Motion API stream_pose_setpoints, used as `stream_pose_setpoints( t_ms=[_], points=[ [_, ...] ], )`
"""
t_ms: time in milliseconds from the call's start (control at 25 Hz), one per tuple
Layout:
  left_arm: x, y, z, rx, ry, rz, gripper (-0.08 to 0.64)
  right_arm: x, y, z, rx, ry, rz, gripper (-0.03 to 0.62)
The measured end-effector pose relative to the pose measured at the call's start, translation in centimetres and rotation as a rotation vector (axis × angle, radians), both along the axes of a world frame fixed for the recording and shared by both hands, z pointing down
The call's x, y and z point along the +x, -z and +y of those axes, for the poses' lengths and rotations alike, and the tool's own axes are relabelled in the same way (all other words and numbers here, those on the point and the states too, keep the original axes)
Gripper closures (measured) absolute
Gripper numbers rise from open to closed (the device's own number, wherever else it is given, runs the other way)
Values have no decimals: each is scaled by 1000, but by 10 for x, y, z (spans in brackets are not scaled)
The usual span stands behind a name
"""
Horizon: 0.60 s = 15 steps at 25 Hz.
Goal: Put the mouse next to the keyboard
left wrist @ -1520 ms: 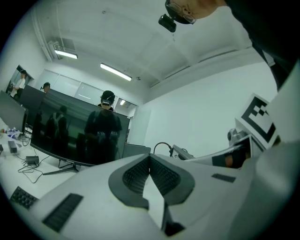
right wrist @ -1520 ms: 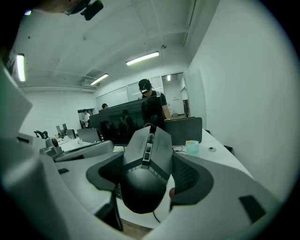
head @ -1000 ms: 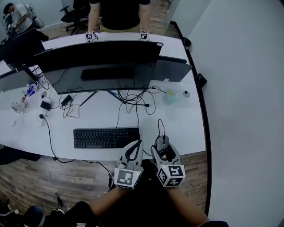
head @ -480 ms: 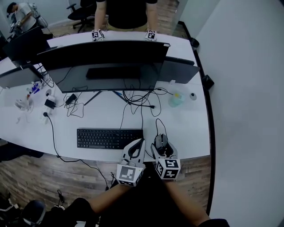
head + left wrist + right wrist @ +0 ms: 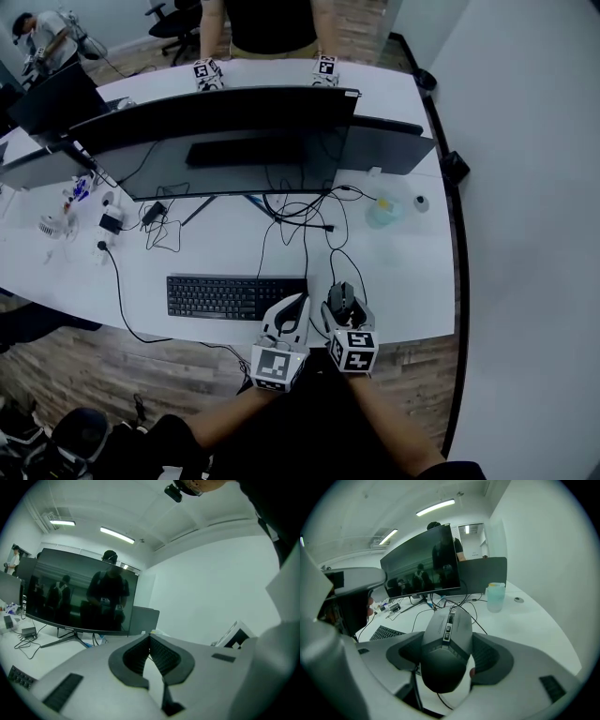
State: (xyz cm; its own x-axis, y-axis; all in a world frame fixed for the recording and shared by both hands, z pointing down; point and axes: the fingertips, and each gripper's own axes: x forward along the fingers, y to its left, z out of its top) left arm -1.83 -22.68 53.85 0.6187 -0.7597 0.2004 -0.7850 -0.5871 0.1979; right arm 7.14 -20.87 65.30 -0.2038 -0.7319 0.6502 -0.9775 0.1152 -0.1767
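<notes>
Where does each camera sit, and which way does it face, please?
Head view: on the person's head, facing steeply down at the desk; both forearms, left gripper, right gripper show.
Left gripper view: on that gripper, along its closed, empty jaws toward the monitor.
Right gripper view: along jaws holding the mouse, toward the keyboard.
Shared: all three show the monitor.
</notes>
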Motion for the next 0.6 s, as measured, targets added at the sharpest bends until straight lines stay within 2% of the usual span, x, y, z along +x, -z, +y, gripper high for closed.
stream_pose_setpoints(
  t_ms=[240,600],
  points=[
    [13,-11,-9,-46,-34,-12,557,10,-25,-7,-49,-26,-27,273],
    [24,-20,-24,-73,-44,-51,557,17,-55,-12,-107,-8,-5,273]
  ],
)
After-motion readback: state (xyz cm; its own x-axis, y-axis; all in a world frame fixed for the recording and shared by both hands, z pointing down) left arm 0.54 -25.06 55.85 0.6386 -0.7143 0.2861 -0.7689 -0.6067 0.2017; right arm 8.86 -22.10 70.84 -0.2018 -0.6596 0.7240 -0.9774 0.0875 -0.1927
